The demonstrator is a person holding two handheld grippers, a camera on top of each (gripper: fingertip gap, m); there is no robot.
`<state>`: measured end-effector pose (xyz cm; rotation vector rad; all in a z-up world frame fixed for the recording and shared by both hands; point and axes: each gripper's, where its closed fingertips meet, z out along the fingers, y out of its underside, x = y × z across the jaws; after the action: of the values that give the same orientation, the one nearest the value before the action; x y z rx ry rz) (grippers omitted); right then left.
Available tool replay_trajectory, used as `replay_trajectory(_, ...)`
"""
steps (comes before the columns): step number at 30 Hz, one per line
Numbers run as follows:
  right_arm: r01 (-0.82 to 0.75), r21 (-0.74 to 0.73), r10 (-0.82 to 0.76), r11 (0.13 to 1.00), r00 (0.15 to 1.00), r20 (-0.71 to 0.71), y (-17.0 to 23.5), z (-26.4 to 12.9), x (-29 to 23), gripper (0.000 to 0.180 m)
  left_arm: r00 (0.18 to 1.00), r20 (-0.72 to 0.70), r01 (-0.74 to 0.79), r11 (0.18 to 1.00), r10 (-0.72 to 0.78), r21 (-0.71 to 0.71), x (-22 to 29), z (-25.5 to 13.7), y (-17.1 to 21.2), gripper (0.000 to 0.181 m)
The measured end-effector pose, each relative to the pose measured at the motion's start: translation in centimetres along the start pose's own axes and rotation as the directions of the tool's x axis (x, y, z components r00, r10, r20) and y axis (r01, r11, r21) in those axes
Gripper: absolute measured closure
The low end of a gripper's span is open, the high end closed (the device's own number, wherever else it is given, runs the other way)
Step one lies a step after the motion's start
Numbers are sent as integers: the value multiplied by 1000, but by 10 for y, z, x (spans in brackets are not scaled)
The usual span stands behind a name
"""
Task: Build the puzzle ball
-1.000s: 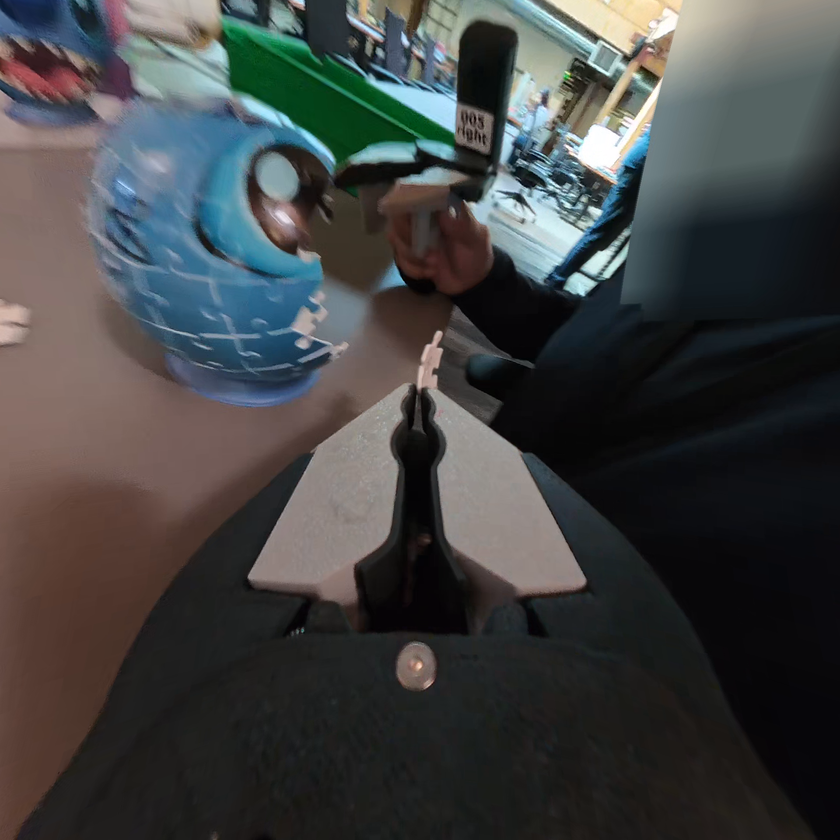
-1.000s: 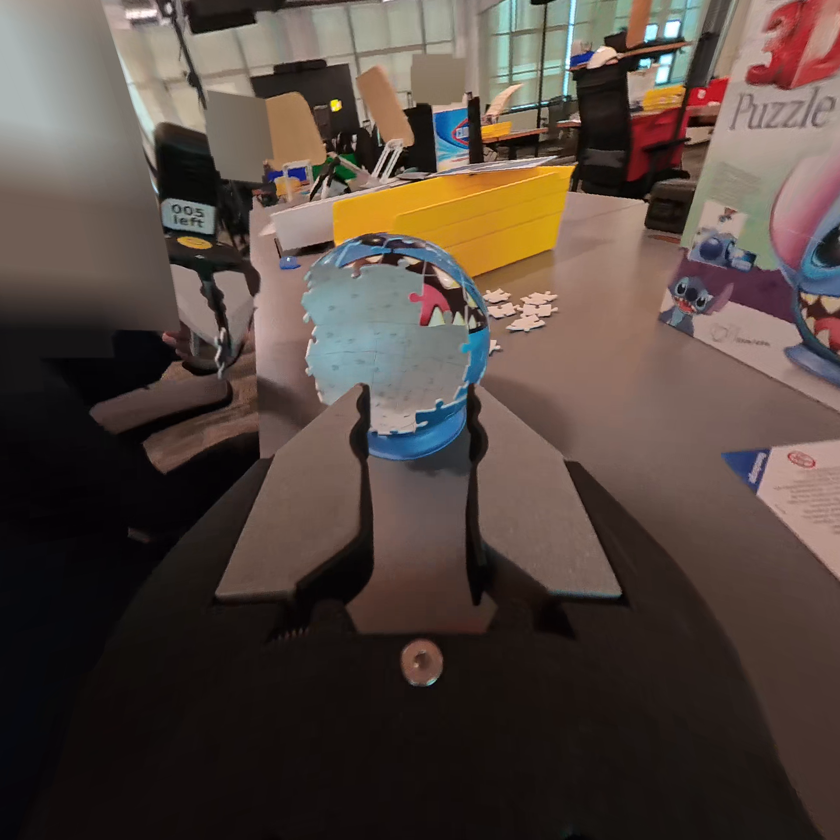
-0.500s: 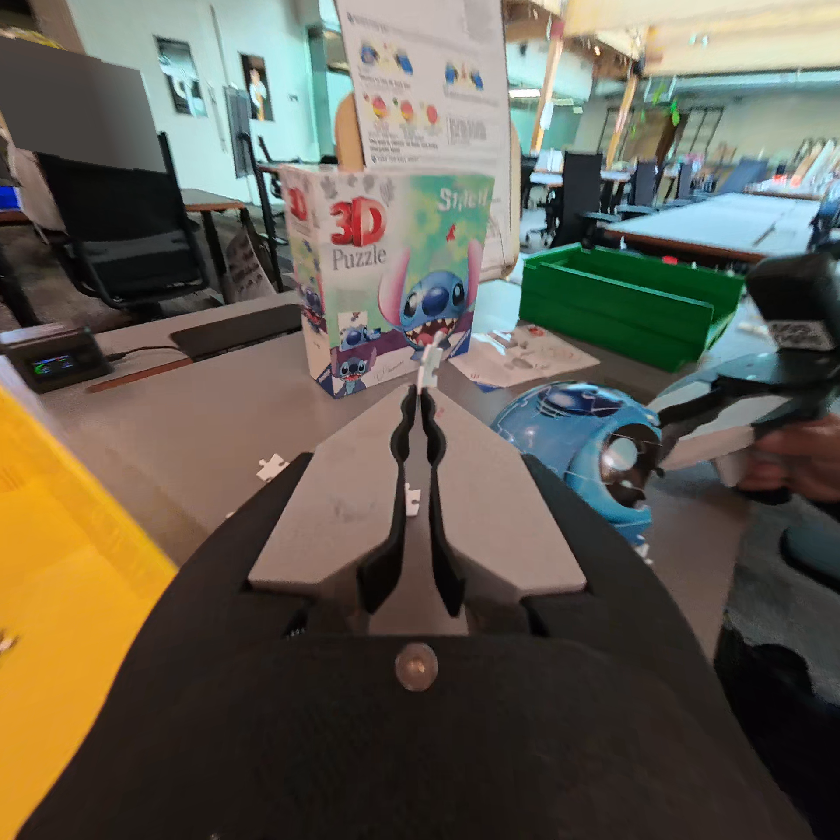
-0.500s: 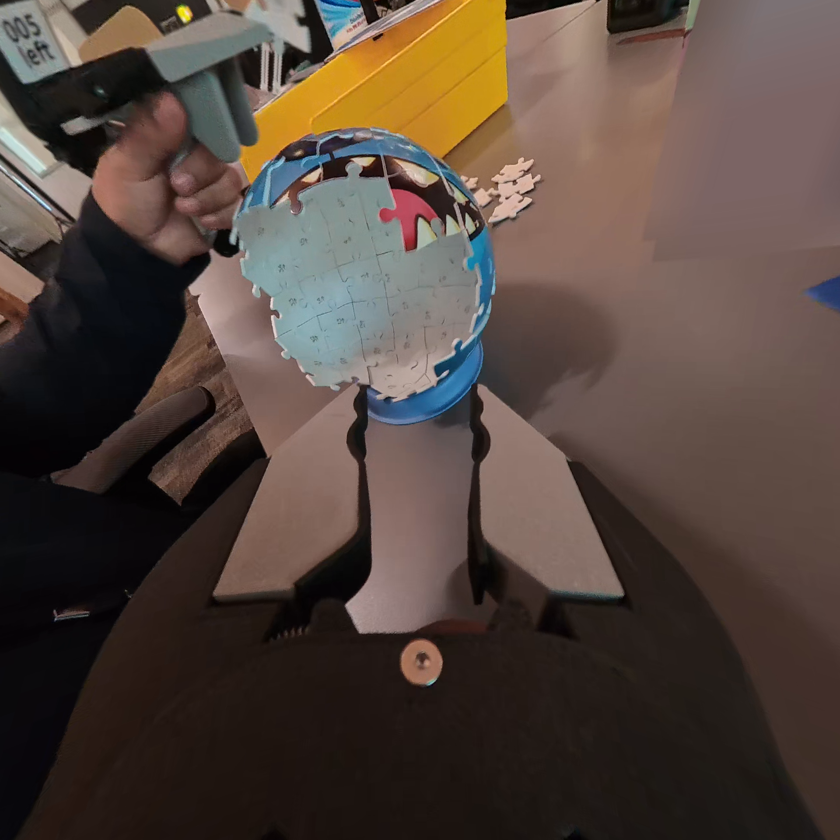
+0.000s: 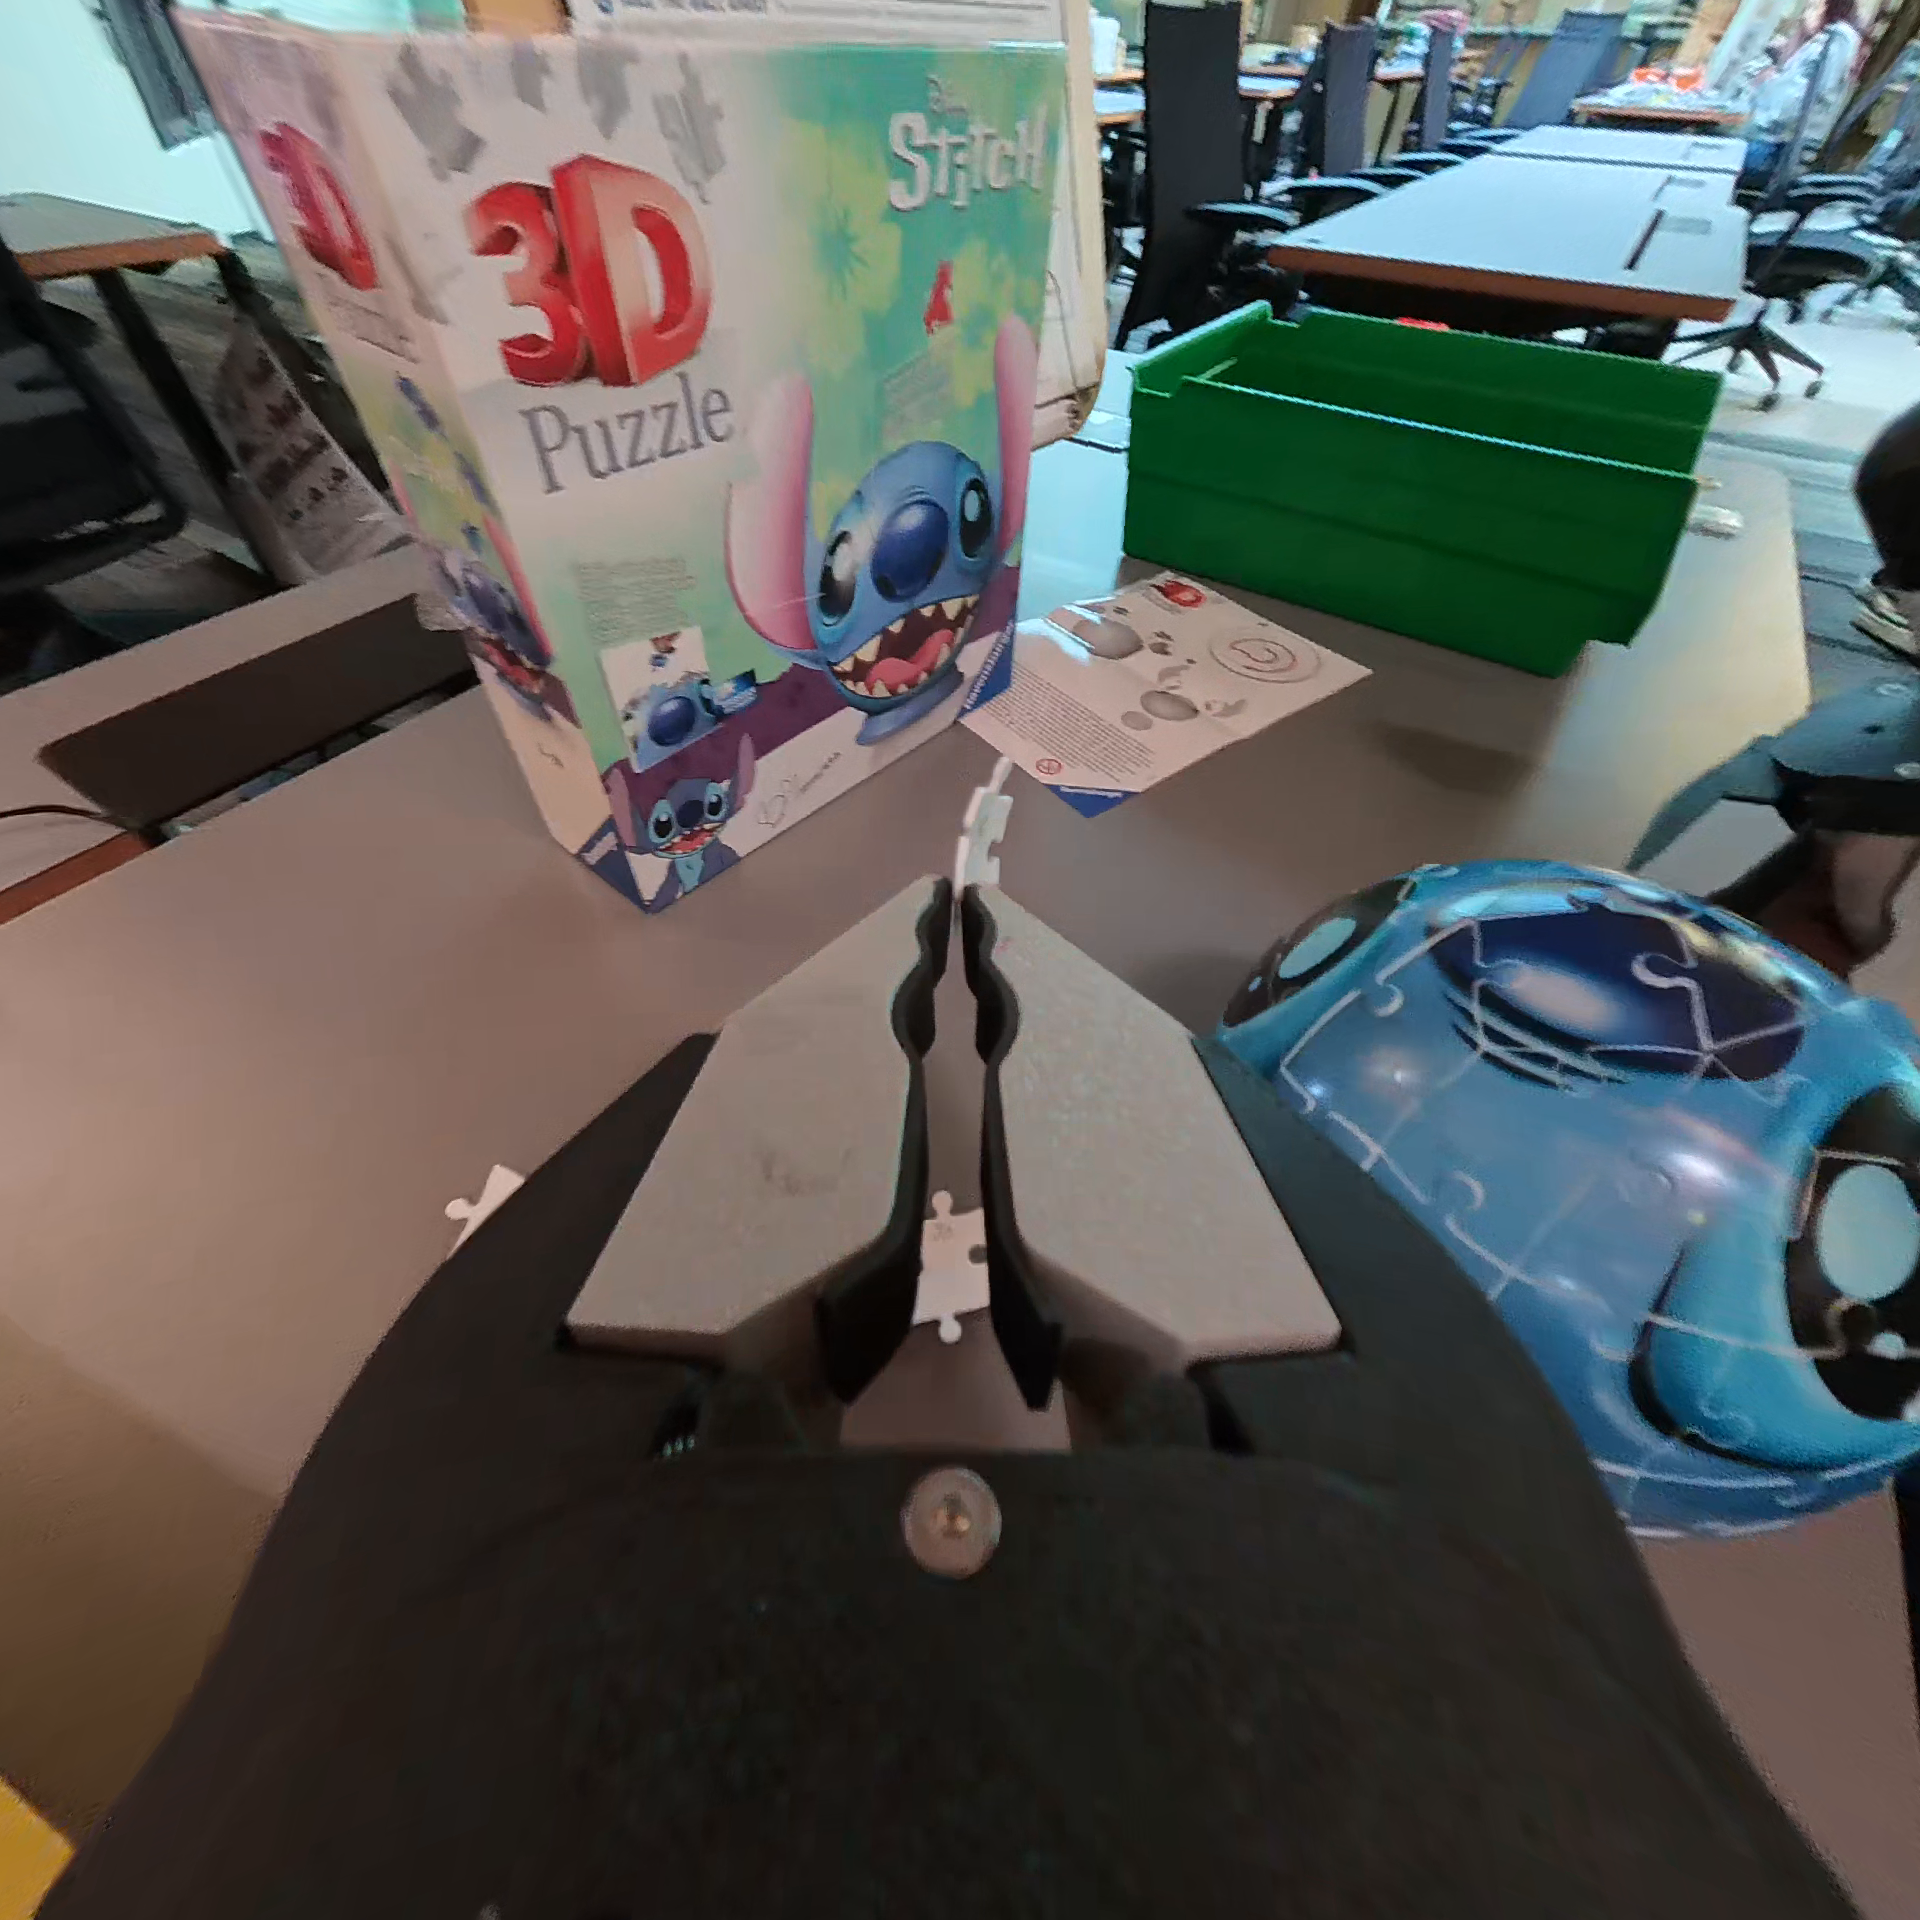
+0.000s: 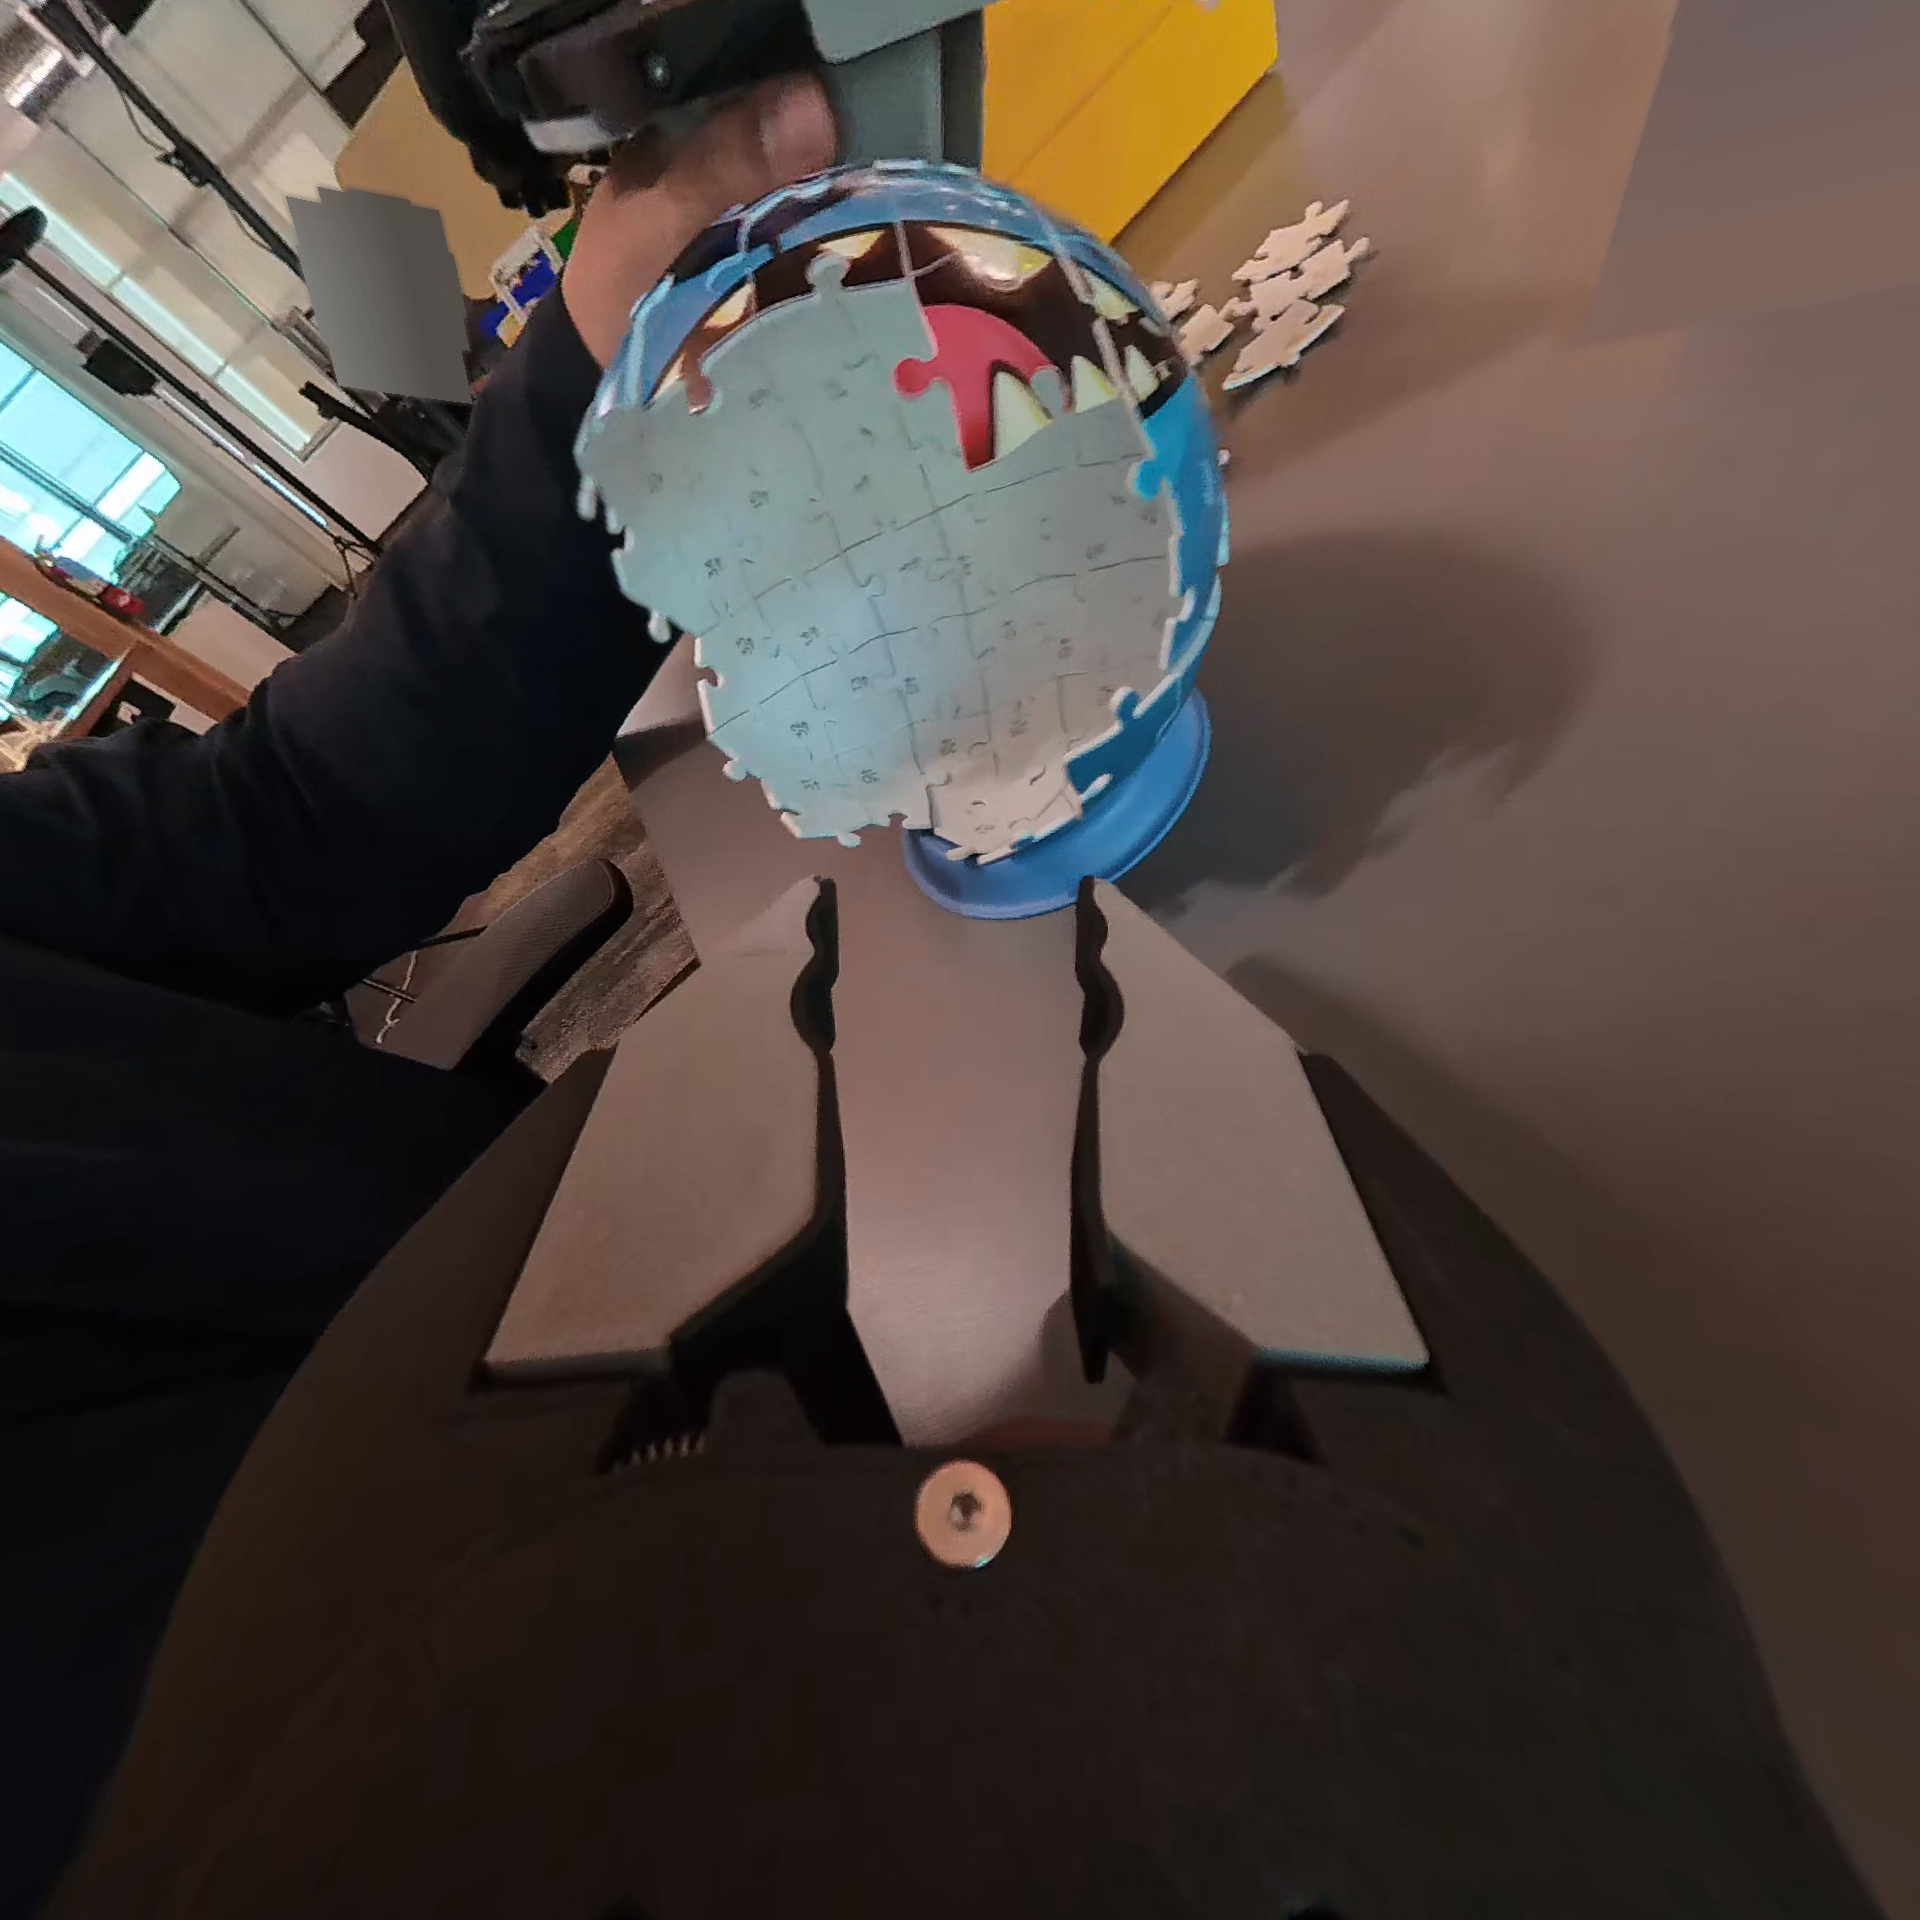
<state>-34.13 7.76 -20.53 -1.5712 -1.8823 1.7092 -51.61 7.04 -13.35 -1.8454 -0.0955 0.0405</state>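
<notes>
**Left jaws pinching one piece; right jaws spread before the ball**

Left wrist view. The left gripper (image 5: 957,902) has its jaws pressed together on a single white puzzle piece (image 5: 985,823), held edge-on and standing up past the tips. Below the jaws, a loose white piece (image 5: 948,1278) lies flat on the grey surface (image 5: 260,1039), with another loose piece (image 5: 480,1214) just left of the gripper body. To the right and near, the puzzle ball (image 5: 1579,1164) sits on the surface, its blue printed shell facing the camera. Farther off, the puzzle box (image 5: 665,436) stands upright left of centre. An instruction sheet (image 5: 1164,686) lies flat just right of the box. A green bin (image 5: 1403,468) sits beyond the sheet at far right.

Right wrist view. The right gripper (image 6: 951,904) has its jaws spread wide and holds nothing. Just beyond the tips, the puzzle ball (image 6: 904,540) stands on its blue base ring (image 6: 1081,852). The side facing the camera is open, showing the pale grey backs of the assembled pieces. A person's hand (image 6: 717,177) holding the other gripper is behind the top of the ball; the sleeve (image 6: 343,748) runs to the left. A heap of spare pieces (image 6: 1278,301) lies on the surface at far right, near a yellow bin (image 6: 1122,94).
</notes>
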Motion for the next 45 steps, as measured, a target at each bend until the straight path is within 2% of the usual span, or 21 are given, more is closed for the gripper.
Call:
replay_trajectory(6, 12, 29, -10, 999, 998, -54, -14, -1, 16, 141, 999, -34, -5, 1000, 3, -31, 7, 7, 5, 181)
replay_trajectory(14, 106, -48, -112, 993, 985, -134, -13, 7, 30, 147, 998, -63, 8, 998, -12, -63, 8, 10, 12, 181)
replay_trajectory(21, 118, -63, -124, 991, 986, -113, -13, 13, 25, 153, 997, -82, 1, 998, -6, -69, 15, 7, 15, 181)
replay_trajectory(33, 44, -38, -47, 998, 997, -69, -18, 21, 23, 147, 997, -75, 26, 995, -33, -93, 28, -5, 33, 181)
replay_trajectory(45, 31, -31, -33, 999, 997, -71, -24, 28, 25, 145, 996, -40, 70, 992, -74, -106, 33, -16, 42, 181)
